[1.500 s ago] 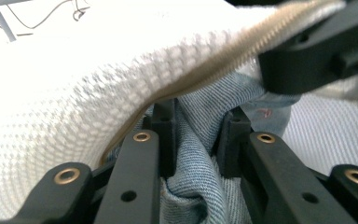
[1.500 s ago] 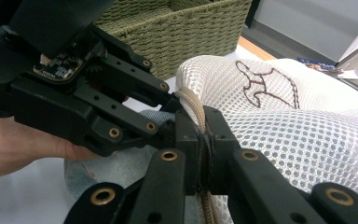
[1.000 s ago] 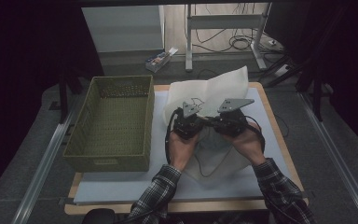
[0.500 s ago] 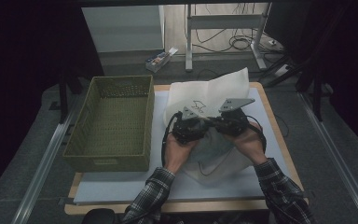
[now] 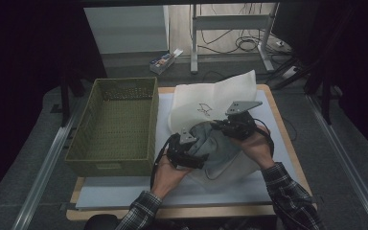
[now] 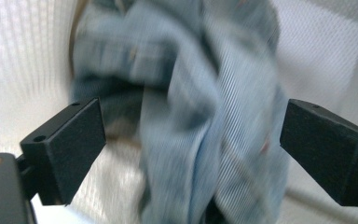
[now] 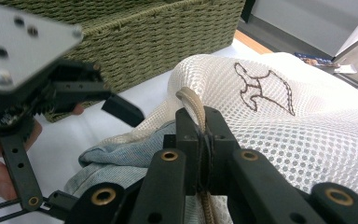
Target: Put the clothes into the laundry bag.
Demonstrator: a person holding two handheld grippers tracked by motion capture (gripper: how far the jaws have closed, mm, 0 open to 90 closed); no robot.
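I am looking at a white mesh laundry bag [image 7: 307, 140] of open-weave netting, a soft, faded denim garment [image 6: 205, 121], and a braided beige drawstring [image 7: 192, 100]. My right hand-held gripper [image 7: 200, 154] is showing matt black plastic with brass-looking rivets; the green basket [image 5: 117, 127] is looking coarsely woven.

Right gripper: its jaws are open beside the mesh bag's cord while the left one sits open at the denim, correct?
Not quite. The right gripper has its jaws shut on the cord of the mesh bag, as the right gripper view shows. The rest holds: the left gripper is open, with the denim between its jaws.
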